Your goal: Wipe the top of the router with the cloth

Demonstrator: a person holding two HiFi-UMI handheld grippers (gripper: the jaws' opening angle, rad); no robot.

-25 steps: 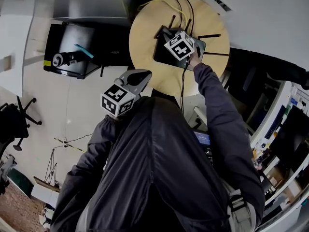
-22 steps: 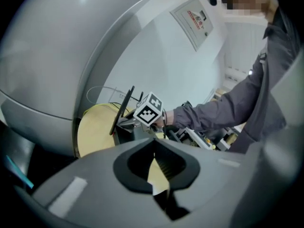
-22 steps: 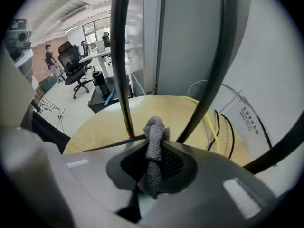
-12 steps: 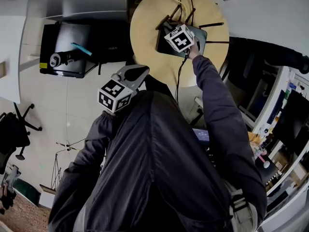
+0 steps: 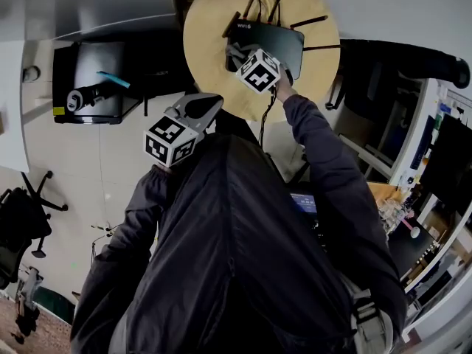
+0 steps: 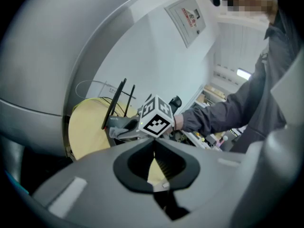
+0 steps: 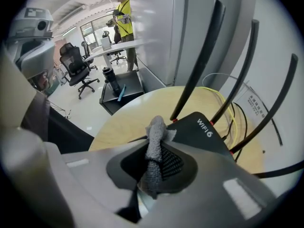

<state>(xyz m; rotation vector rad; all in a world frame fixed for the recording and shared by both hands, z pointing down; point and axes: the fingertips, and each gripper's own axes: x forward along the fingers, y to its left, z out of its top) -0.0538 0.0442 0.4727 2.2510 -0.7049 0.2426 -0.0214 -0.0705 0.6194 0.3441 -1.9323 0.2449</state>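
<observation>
Right gripper point(image 7: 155, 148): jaws clenched on cloth point(image 7: 156, 129). The cloth is a grey textured wad pinched between the pads, with a tuft sticking out past the tips. The tuft sits at the router's point(image 7: 202, 132) near-left corner. Can't tell whether it presses on the top.

The router is a flat black box with white "WIFI 6" print on its top. It lies on a round table point(image 7: 118, 122) with a light wood top. Black antennas point(image 7: 198, 56) rise tilted from its far edge, red at their bases. Yellow cable point(image 7: 240, 106) loops on the table behind the router, beside black leads. In head view the right gripper is over the router's left end, and most of the top shows bare to its right.

Left gripper point(image 6: 154, 146): jaws closed tip to tip, with nothing between them. It is held off the table at the near side, well apart from the router, and pointed toward the table. Its view shows the right gripper's marker cube point(image 6: 156, 118) ahead and the right hand point(image 6: 178, 122) behind it.

Further out:
- A black case point(image 5: 88, 94) on the pale floor left of the table, with a bottle and a blue item on it.
- An office chair point(image 5: 22, 220) at far left.
- A white wall with a sign point(image 6: 187, 15) behind the table.
- A person in a yellow vest point(image 7: 122, 13) standing far back by a desk.
</observation>
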